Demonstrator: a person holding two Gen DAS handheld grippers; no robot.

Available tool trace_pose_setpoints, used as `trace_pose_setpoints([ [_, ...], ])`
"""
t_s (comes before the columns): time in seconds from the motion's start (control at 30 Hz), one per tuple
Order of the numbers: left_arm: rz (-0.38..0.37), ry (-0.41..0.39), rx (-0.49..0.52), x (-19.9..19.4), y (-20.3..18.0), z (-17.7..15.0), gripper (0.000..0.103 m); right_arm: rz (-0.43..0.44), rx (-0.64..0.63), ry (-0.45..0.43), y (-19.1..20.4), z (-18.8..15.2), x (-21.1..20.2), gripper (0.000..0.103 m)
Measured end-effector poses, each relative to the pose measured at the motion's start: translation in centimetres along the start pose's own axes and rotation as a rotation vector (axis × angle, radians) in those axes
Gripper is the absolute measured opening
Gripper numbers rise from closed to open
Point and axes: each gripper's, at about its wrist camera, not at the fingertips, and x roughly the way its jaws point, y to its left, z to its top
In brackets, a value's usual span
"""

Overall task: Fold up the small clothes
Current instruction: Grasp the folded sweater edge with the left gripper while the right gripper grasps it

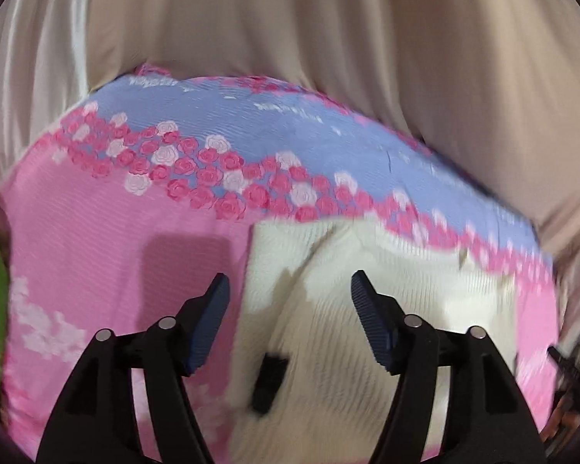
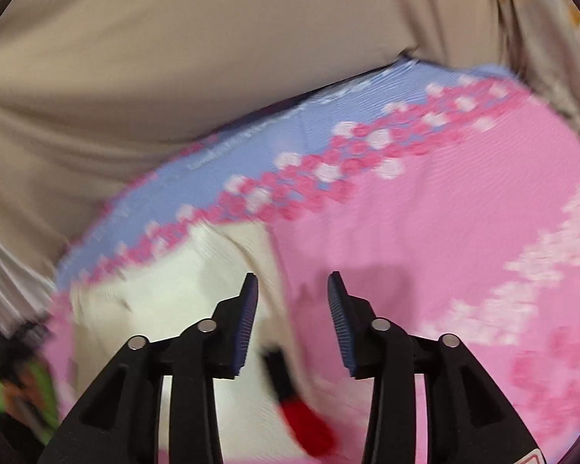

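**Both grippers parted over the cream garment**

The left gripper (image 1: 290, 282) hovers spread wide, holding nothing, above a small cream ribbed knit garment (image 1: 386, 290). The right gripper (image 2: 292, 282) is parted more narrowly over its edge. The garment lies on a pink-and-blue rose-print sheet (image 1: 116, 212), with beige draped fabric (image 1: 290, 19) beyond.

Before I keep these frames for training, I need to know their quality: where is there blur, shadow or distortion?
Left wrist view: motion blur smears the white garment and the floral sheet's right side; the left gripper stays sharp and casts a shadow on the pink. Right wrist view: heavier blur throughout, roses smeared; only the right gripper is crisp. Both: fisheye bending, dark corners.
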Motion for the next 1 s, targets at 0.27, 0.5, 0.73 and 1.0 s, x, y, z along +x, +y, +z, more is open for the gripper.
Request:
trace_pose_setpoints([
  [0.27,0.027,0.069,0.072,2.9,-2.2,-2.8,0.072,-0.016,-0.263,0.107,4.8,-3.1,3.2,0.042],
  [0.5,-0.024,0.203,-0.011,9.6,-3.6,0.4,0.006,0.012,-0.186,0.118,8.2,2.2,9.6,0.044],
  [0.73,-0.028,0.094,-0.112,4.9,0.1,2.8,0.006,0.202,-0.116,0.037,9.1,5.8,5.3,0.004],
  [1.0,0.05,0.179,-0.129,9.4,0.9,1.4,0.006,0.052,0.002,0.178,4.1,5.9,12.9,0.004],
])
